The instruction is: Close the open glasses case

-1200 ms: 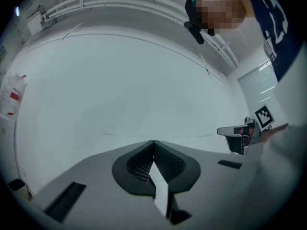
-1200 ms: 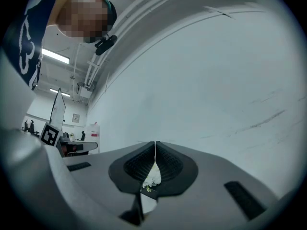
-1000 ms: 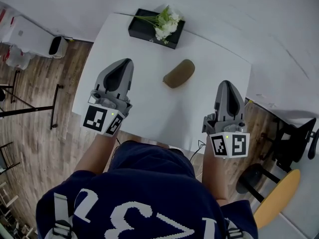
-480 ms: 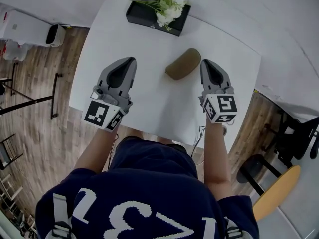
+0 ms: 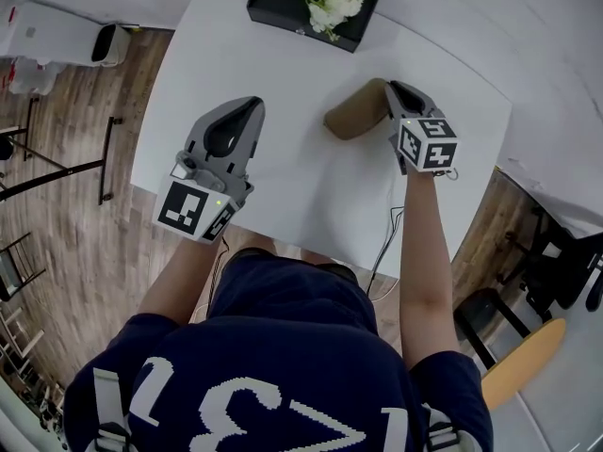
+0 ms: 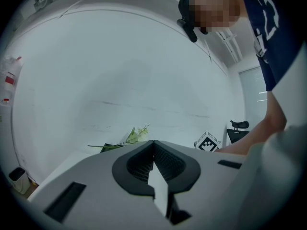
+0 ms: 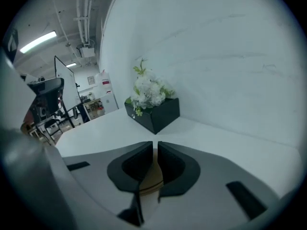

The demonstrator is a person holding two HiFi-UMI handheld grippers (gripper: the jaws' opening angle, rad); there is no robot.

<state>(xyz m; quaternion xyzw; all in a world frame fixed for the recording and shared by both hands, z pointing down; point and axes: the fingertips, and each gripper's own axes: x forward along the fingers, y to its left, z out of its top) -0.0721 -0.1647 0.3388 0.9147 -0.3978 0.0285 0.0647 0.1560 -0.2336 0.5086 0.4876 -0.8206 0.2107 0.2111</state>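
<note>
The brown glasses case (image 5: 350,115) lies on the white table (image 5: 283,73) as one rounded oblong, and I see no raised lid. My right gripper (image 5: 392,90) sits at the case's right end, pointing down at it. In the right gripper view the case (image 7: 152,177) shows tan just below the jaws, and the right gripper (image 7: 155,146) has a narrow gap that is opening, with nothing pressed between the pads. My left gripper (image 5: 252,104) hovers over bare table to the left of the case. The left gripper (image 6: 153,143) is shut and holds nothing.
A black box of white flowers (image 5: 316,3) stands at the table's far edge, also the black box (image 7: 156,111) ahead of the right jaws. The person's body is at the near edge. Wooden floor lies left; a yellow chair (image 5: 523,370) is at lower right.
The right gripper has swung from the table's near right edge forward and down to the case's right end, and its jaws have parted slightly. The left gripper has sunk a little.
</note>
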